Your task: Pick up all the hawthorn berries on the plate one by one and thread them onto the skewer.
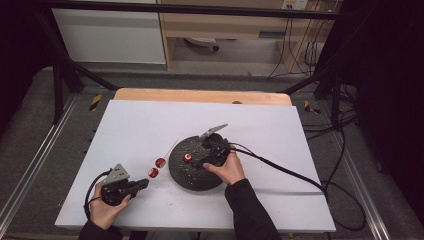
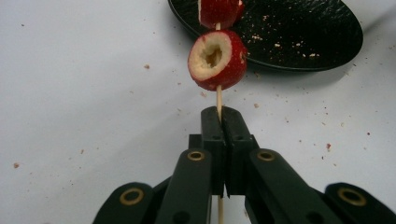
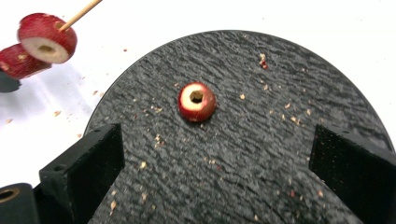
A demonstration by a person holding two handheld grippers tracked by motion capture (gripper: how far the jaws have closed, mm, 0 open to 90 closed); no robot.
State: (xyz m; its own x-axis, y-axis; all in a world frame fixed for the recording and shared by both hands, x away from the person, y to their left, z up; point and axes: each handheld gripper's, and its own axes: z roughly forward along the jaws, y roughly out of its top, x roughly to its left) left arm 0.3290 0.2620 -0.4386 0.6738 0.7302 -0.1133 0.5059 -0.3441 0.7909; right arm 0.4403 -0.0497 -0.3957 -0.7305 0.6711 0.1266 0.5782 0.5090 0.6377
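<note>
Two red fruit slices (image 2: 217, 59) sit threaded on the skewer (image 2: 218, 100) clamped in the left gripper (image 2: 220, 122); a third slice (image 3: 196, 101) lies ahead of the wide-apart right gripper (image 3: 215, 163), likely next.

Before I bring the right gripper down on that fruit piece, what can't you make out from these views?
- Skewer tail: left gripper view, hidden between the shut jaws of the left gripper.
- Far fruit piece on the skewer: left gripper view, cut by the top edge.
- Right gripper jaw tips: right gripper view, cut by the bottom and right edges.
- Fruit piece on the plate: high view, too small for detail.
</note>
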